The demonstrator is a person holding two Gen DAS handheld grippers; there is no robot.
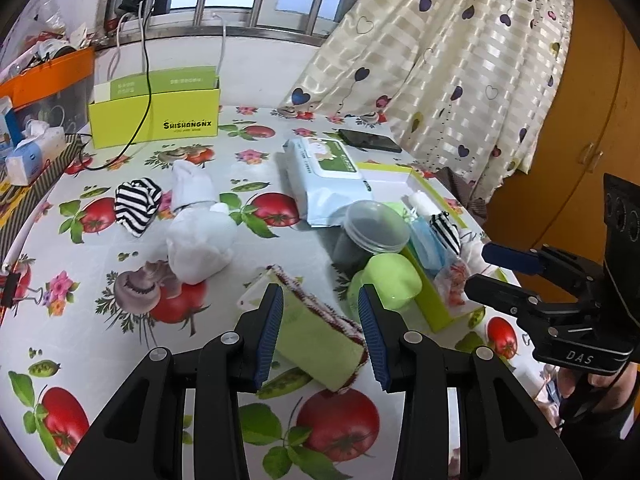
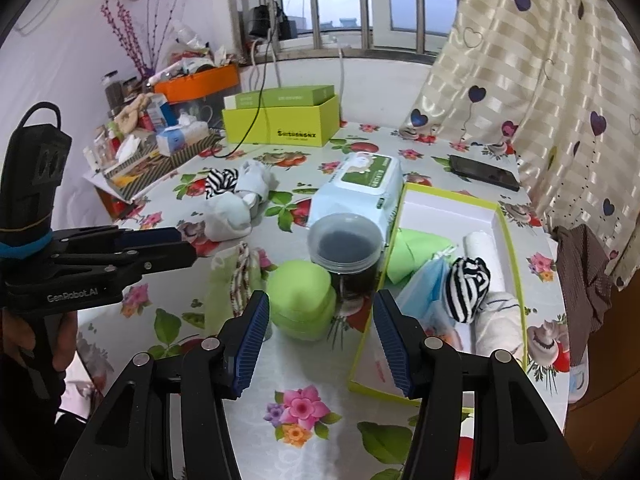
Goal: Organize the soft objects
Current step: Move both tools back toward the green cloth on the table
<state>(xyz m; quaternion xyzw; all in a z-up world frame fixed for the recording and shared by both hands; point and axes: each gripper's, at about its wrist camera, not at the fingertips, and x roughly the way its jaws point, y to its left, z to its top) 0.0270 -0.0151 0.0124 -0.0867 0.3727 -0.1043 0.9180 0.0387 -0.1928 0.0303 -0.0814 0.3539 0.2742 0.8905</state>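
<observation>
The green cloth (image 1: 316, 332), at lower centre of the left wrist view, lies between the spread, unclenched fingers of the left gripper (image 1: 322, 336), which should be lowered squarely before closing. The right gripper (image 2: 320, 344) is likewise released and empty. Outside the green tray (image 2: 510, 236), two white socks (image 1: 198, 216) and one striped sock (image 1: 136, 204) are counted.

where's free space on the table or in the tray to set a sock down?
Bare cloth lies in front of the white socks, left of the green towel. The tray has an empty white far end beyond the striped sock. It is crowded around the green container, jar and wipes pack.
</observation>
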